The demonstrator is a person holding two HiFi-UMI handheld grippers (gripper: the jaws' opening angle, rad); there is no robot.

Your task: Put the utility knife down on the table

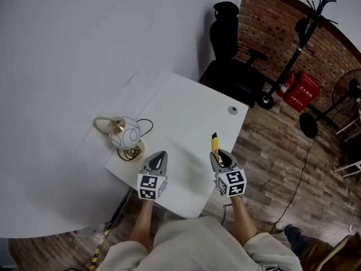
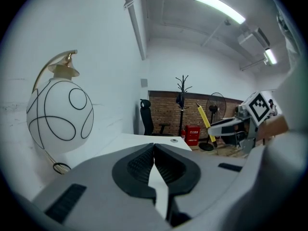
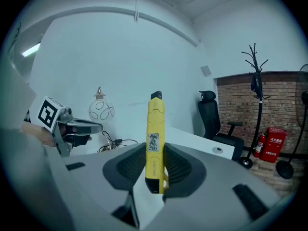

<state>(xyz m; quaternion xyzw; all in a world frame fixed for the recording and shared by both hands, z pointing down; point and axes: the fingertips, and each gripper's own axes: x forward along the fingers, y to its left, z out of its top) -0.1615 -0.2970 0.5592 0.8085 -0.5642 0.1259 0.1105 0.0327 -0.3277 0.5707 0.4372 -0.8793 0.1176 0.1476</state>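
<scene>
Head view: right gripper [image 1: 217, 157] clamps utility knife [image 1: 214, 142].

The left forearm [image 1: 143, 223] and the right forearm [image 1: 241, 222] reach forward side by side. The left gripper [image 1: 159, 154] points ahead and slightly down, its jaws together and empty. The right gripper [image 1: 218, 154] points the same way, its jaws clamped on a yellow utility knife [image 3: 155, 129].

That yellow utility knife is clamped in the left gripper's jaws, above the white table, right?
Wrong gripper: the yellow utility knife is clamped in the jaws of the right gripper, above the white table. The right gripper view shows it. The left gripper is shut, empty.
</scene>
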